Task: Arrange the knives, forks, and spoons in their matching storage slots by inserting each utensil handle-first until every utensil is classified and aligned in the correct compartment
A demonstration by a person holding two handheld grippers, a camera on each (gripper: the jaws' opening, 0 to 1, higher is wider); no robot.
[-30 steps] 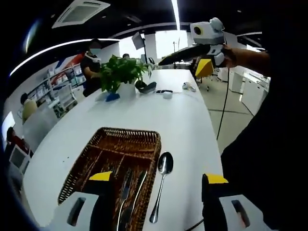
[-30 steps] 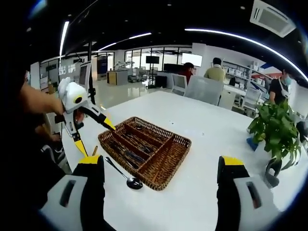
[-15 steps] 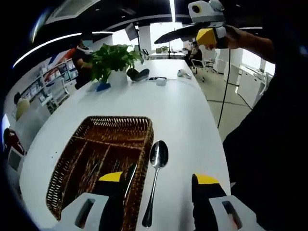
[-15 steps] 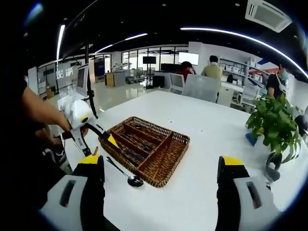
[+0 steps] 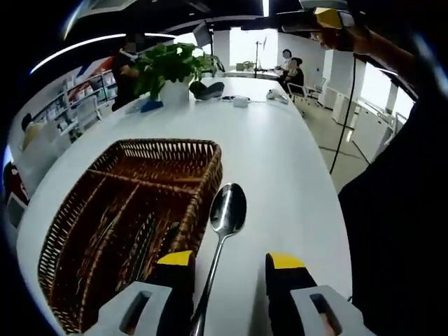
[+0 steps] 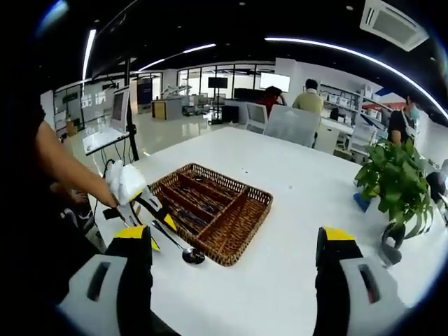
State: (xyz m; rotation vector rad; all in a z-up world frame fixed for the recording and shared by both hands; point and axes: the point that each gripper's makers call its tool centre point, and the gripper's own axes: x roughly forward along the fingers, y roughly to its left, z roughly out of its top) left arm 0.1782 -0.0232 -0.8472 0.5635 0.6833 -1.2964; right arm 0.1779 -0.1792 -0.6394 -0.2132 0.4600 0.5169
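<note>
Left tool [image 5: 230,264] hung open astride the shiny steel spoon [image 5: 222,222] beside the brown wicker tray [image 5: 133,203] — pickup step. Right tool [image 6: 234,245] was open too. Next, likely: close on the handle.

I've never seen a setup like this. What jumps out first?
A brown wicker tray sits on a long white table, cutlery lying in its slots. A shiny spoon lies on the table beside the tray, with the left claw open astride its handle. A leafy potted plant stands further along the table.

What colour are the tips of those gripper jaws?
Yellow, on black jaws; clearest on the right gripper in the right gripper view.
</note>
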